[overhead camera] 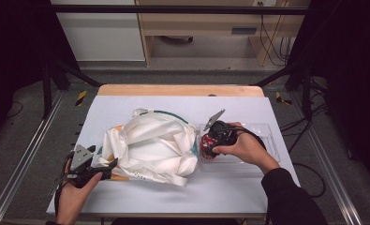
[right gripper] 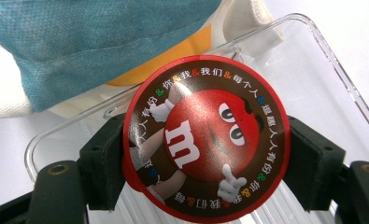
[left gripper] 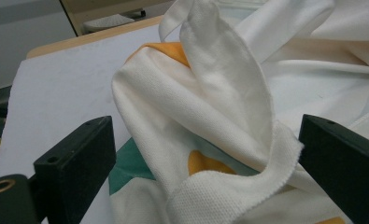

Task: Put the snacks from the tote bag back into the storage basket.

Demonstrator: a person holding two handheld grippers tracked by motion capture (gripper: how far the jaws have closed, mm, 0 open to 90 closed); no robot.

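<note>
High view: the white surface (overhead camera: 126,197) is carrying a crumpled white cloth bag (overhead camera: 150,145) at its centre, with a clear plastic tray (overhead camera: 267,140) lying at the bag's 3 o'clock. The left claw (overhead camera: 108,167) is sitting at the bag's 8 o'clock edge, its tips right at the fabric. The right claw (overhead camera: 205,146) is resting over the tray's 9 o'clock end, grasping a round red candy tin (overhead camera: 207,146), which is showing here as a small red patch just beside the bag.

Left gripper view: the two black jaws are standing well apart, released, at 8 and 4 o'clock of the frame. Between them a folded strip of the cloth bag (left gripper: 229,93) is rising toward 12 o'clock. This view is revealing orange and green print patches and the woven grain of the fabric, which the high view is barely showing.

Right gripper view: the jaws are clenching the candy tin (right gripper: 205,140) from 9 and 3 o'clock, touching its rim. The face is showing a red cartoon character with a white "m", ringed by white characters on brown and a red border. The tin is hovering over the clear plastic tray (right gripper: 322,60). Blue fabric (right gripper: 79,42) is lying at 11 o'clock.
</note>
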